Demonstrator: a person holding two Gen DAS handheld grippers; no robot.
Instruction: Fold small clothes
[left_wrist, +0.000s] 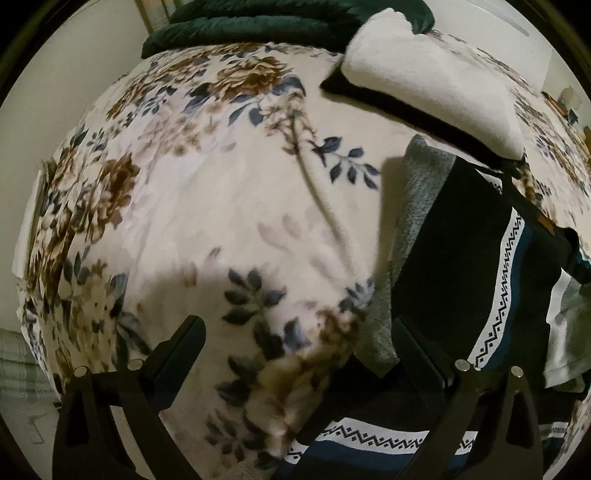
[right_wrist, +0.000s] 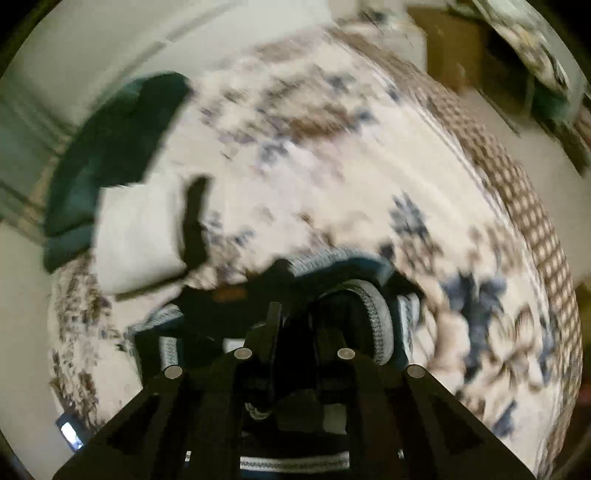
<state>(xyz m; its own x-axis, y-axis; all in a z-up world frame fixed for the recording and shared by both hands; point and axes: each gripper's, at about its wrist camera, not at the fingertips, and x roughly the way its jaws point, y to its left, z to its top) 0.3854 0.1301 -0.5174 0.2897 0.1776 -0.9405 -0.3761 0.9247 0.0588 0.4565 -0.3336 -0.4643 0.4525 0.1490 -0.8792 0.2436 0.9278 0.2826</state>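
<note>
- The dark garment (left_wrist: 469, 266), with its white zigzag-patterned bands and a grey lining showing at the edge, lies on the floral blanket (left_wrist: 221, 206) that covers the bed.
- It looks light, soft and limp, so it will sag and slide wherever it is not supported; a hem or corner along a patterned band is the sensible place to pinch it.
- The left gripper (left_wrist: 295, 343) stands wide over the blanket at the garment's edge, with nothing between its fingers.
- The right gripper (right_wrist: 297, 328) has its fingers drawn narrow on a bunched fold of the garment (right_wrist: 354, 310); blur makes the grip hard to confirm, but cloth appears pinched there.
- Only the left view shows the garment's flat spread and a folded white cloth (left_wrist: 424, 85) beyond it.
- Only the right view shows the lifted fold.
</note>
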